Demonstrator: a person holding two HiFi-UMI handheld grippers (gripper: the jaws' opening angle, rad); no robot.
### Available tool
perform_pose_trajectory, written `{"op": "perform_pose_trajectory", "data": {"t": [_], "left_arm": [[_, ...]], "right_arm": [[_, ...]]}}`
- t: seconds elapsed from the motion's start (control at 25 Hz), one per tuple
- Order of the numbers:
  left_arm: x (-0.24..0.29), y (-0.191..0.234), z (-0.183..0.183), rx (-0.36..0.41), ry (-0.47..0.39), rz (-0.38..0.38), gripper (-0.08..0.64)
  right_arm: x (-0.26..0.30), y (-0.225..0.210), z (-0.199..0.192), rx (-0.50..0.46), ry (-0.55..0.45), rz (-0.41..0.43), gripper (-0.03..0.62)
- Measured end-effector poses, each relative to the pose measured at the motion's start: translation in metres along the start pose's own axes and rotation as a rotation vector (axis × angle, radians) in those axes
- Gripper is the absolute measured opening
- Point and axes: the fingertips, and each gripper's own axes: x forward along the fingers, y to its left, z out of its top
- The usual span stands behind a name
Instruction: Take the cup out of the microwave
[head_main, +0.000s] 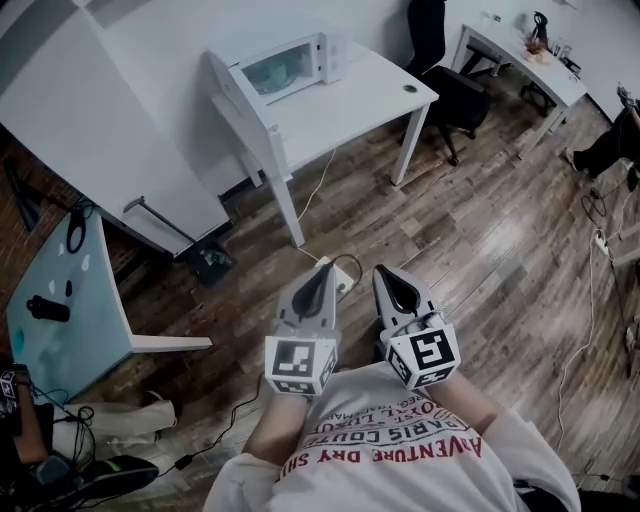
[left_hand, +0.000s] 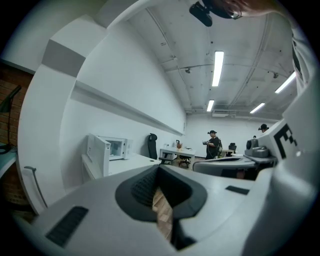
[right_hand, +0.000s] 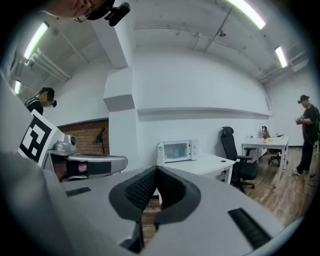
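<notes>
Microwave (head_main: 287, 68) stands well apart from both closed jaws.

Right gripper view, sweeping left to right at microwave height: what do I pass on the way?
left hand-held gripper → microwave → black office chair → far desk → standing person

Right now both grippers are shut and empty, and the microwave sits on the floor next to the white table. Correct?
Not quite. The microwave stands on top of the white table, not on the floor; the head view shows it. The rest holds: the left gripper and the right gripper are both shut and empty.
</notes>
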Motion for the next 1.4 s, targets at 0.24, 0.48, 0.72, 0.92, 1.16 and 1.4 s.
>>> {"op": "perform_pose_trajectory", "data": {"t": [0.24,0.48,0.72,0.92,1.16,1.4], "left_arm": [[0.051,0.019,0.006,-0.009,0.016,0.086,0.008],[0.120,0.026,0.023,-0.012,0.019,0.177,0.008],[0.202,0.026,0.036,-0.055,0.028,0.241,0.008],[0.268,0.018,0.040,-0.086,0.024,0.264,0.008],[0.321,0.009,0.039,-0.138,0.035,0.258,0.008],[0.351,0.032,0.035,-0.153,0.055,0.273,0.008]], "right_arm": [[0.045,-0.036,0.004,0.002,0.024,0.077,0.011],[0.093,-0.099,0.025,-0.001,0.026,0.153,0.011],[0.142,-0.173,0.040,-0.016,0.052,0.221,0.011],[0.173,-0.235,0.048,-0.035,0.061,0.252,0.011],[0.198,-0.290,0.044,-0.011,0.084,0.243,0.011],[0.232,-0.309,0.041,-0.007,0.097,0.247,0.011]]}}
